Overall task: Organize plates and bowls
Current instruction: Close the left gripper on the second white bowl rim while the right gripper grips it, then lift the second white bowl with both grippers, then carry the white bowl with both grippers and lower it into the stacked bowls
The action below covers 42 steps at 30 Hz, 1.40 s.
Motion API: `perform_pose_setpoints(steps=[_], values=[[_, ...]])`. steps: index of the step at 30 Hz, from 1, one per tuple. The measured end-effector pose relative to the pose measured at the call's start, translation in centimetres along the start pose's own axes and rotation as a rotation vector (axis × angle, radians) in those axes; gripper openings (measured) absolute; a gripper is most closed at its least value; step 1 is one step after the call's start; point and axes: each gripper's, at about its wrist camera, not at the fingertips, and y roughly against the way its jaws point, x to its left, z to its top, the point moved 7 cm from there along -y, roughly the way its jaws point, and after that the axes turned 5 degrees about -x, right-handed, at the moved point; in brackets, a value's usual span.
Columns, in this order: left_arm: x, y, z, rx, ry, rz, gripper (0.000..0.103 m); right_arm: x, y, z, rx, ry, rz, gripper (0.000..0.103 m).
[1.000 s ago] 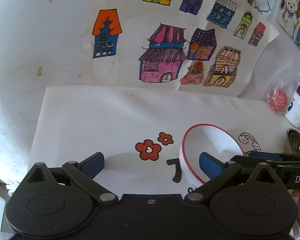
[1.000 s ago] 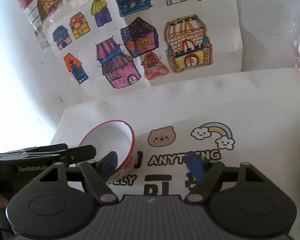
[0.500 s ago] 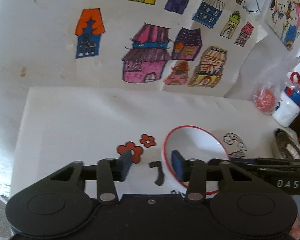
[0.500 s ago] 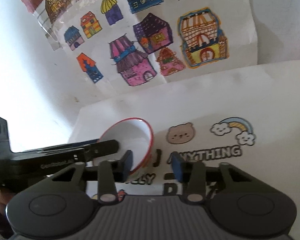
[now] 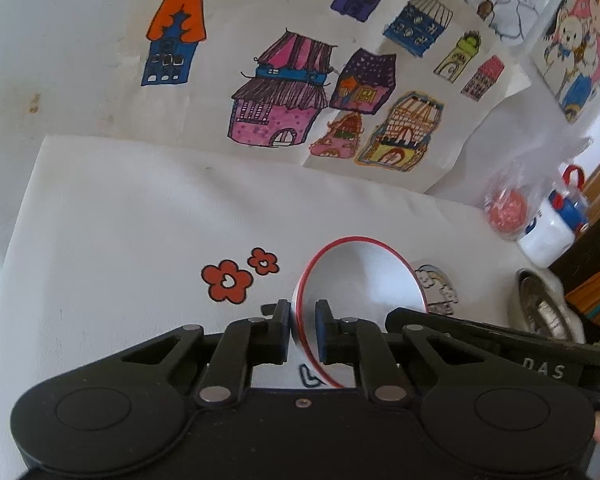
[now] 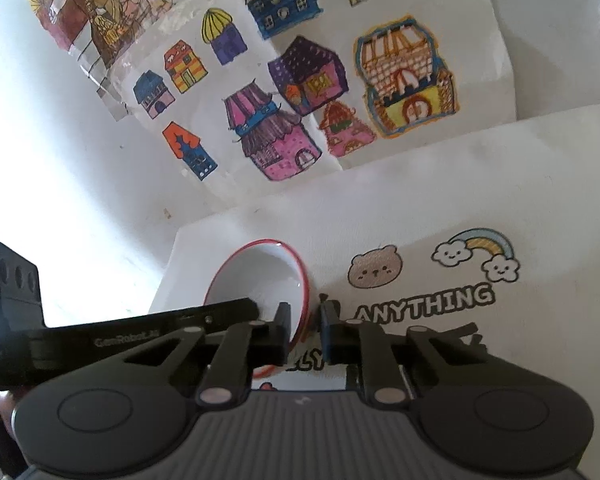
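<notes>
- The left gripper (image 5: 302, 330) has its jaws clenched on the near-left rim of the bowl (image 5: 364, 280): one pad sits outside the wall, the other inside.
- Left of these jaws, two red flowers (image 5: 238, 276) are printed on the white cloth (image 5: 140, 220) that covers the desk.
- The bowl is white with a thin red rim; it is tilted, its opening turned up and toward the camera, directly ahead of and between both pairs of jaws.
- In the right wrist view the bowl (image 6: 260, 276) shows just ahead and left of the jaws, its rim running down between the two pads.
- The right gripper (image 6: 305, 330) is likewise clamped on the bowl's rim, on the opposite side; its black finger crosses the left wrist view to the right of the left jaws.
- Ahead of the jaws, a sheet with coloured house drawings (image 5: 300, 92) leans on the wall behind the desk.
- Right of the right jaws, the cloth carries a bear face (image 6: 375, 267), a rainbow with clouds (image 6: 478, 252) and the word ANYTHING (image 6: 424, 306).
- Far right in the left wrist view stand a clear bag with something red inside (image 5: 506, 206), a white container with blue and red parts (image 5: 552, 232), and a metal dish (image 5: 544, 312) at the desk's edge.
</notes>
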Motion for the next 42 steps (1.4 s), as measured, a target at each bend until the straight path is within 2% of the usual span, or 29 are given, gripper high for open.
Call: perform_pose_setpoints(steps=[8, 15, 28, 42], values=[[-1.6, 4.6, 0.3, -0.075, -0.021, -0.040, 0.013, 1.8, 2.7, 0.0, -0.073, -0.010, 0.015, 0.014], [-3.3, 7.8, -1.0, -0.078, -0.054, -0.081, 0.013, 3.7, 6.3, -1.5, -0.097, -0.004, -0.015, 0.014], [-5.3, 10.4, -5.2, -0.009, -0.110, -0.136, 0.013, 4.8, 11.6, -5.4, -0.075, 0.046, -0.131, 0.014], [-5.3, 10.1, -7.8, 0.060, -0.155, -0.124, 0.013, 5.0, 12.1, -7.9, -0.023, 0.065, -0.185, 0.015]])
